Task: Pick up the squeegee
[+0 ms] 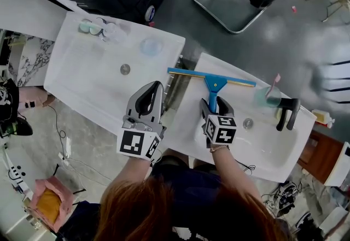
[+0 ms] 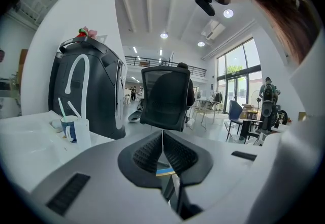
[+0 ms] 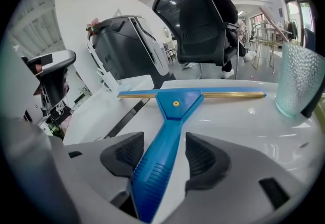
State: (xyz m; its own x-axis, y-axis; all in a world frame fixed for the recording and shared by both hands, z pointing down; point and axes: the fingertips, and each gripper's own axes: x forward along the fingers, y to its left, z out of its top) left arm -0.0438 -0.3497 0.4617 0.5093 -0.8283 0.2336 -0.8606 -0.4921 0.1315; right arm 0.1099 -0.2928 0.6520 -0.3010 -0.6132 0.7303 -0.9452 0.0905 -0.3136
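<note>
2 grippers sit low in the head view, and your right gripper (image 1: 214, 104) points down at the blue squeegee (image 1: 214, 82). It lies flat on the white counter (image 1: 240, 68), blade across the far side, handle running back toward you. The right gripper's fingers (image 3: 203, 159) are spread with that handle lying between them. The right-hand one stands clear of it. The left-hand one looks just beside it, though whether it touches is hard to tell. Your left gripper (image 1: 152, 88) hovers near the gap between this counter and the neighbouring counter (image 1: 82, 65), its fingers (image 2: 150, 154) pressed together on nothing. 1 clear tumbler (image 1: 272, 96) holding a toothbrush (image 1: 275, 80) stands near the blade's right end, beside a black tap (image 1: 288, 111).
</note>
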